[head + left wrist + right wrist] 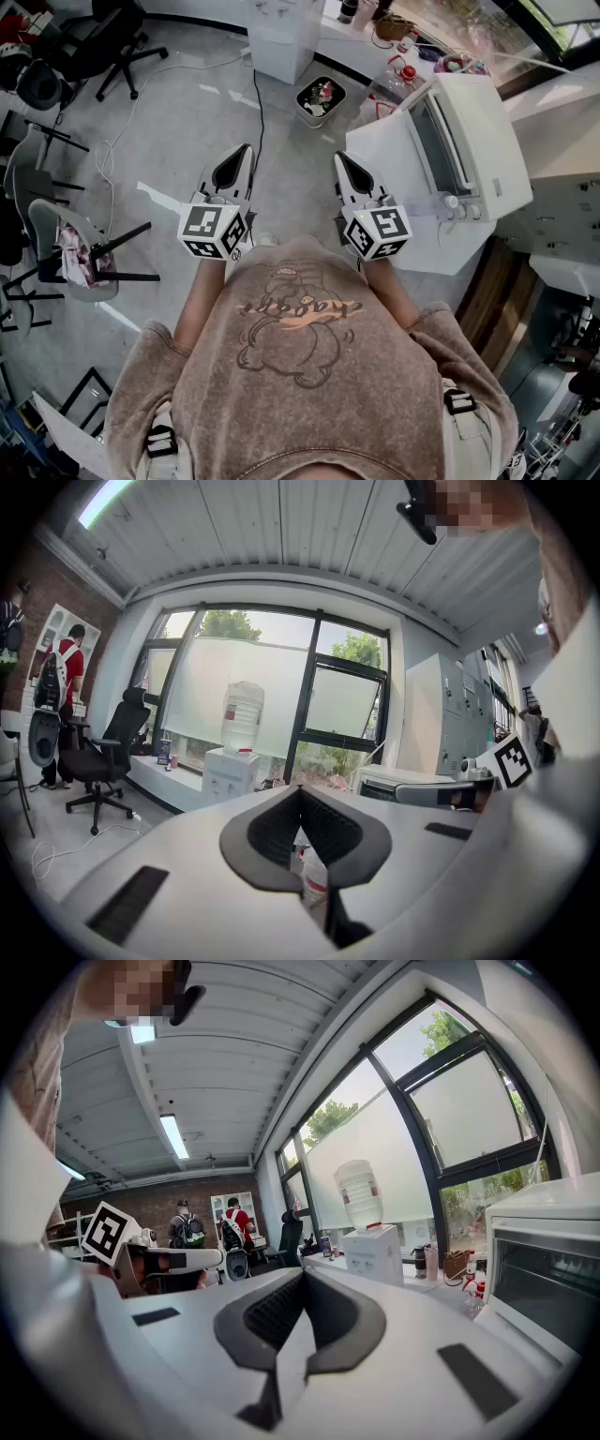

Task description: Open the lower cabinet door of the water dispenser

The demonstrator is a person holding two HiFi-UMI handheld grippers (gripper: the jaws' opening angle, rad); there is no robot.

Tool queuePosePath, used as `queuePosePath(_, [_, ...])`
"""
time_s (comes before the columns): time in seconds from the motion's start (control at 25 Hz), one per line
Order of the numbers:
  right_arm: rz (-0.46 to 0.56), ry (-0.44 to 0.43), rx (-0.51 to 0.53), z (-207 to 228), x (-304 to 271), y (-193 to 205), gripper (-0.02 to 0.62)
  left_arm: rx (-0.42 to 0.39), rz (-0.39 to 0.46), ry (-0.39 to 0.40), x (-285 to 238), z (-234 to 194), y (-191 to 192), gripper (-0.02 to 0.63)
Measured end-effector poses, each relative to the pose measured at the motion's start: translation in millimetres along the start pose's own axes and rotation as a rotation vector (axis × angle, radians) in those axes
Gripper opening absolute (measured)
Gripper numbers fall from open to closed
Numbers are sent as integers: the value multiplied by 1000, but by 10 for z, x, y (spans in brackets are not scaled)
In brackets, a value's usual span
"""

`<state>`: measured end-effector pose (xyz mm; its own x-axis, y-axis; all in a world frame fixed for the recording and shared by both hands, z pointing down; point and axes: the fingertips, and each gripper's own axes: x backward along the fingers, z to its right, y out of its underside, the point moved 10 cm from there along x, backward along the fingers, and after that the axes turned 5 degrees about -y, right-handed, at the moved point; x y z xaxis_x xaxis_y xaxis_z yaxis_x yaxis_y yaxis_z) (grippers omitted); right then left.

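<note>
- The left gripper [301,792], white with black pads, has its jaws closed together, with nothing between them.
- The right gripper [302,1276] is likewise closed and empty.
- The white box-shaped water dispenser [230,772], a clear bottle [243,714] on top, stands well ahead of both claws; neither touches it.
- A white countertop oven [469,150] sits just to the right of the right claw.

White water dispenser [228,778] upright by the window [281,691], clear bottle [243,716] on top
</note>
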<state>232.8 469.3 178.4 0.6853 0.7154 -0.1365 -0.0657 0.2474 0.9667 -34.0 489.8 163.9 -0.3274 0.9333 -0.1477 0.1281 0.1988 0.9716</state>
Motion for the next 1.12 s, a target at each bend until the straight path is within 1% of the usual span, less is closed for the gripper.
queuePosePath(0.28, [9, -1, -4, -99, -32, 20, 5, -8, -7, 8, 76, -64, -6, 12])
queuePosePath(0.56, [10, 59, -30, -225, -82, 131, 6, -29, -23, 35, 104, -263, 14, 12])
queuePosePath(0.8, [5, 122, -31, -296, -56, 240, 6, -25, -22, 80, 26, -367, 40, 12])
queuePosePath(0.92, [6, 129, -29, -314, -110, 241, 6, -36, -24, 93, -2, -415, 17, 12])
queuePosePath(1.12, [-2, 131, -42, -232, -267, 291, 6, -30, -37, 103, -137, -494, 42, 12])
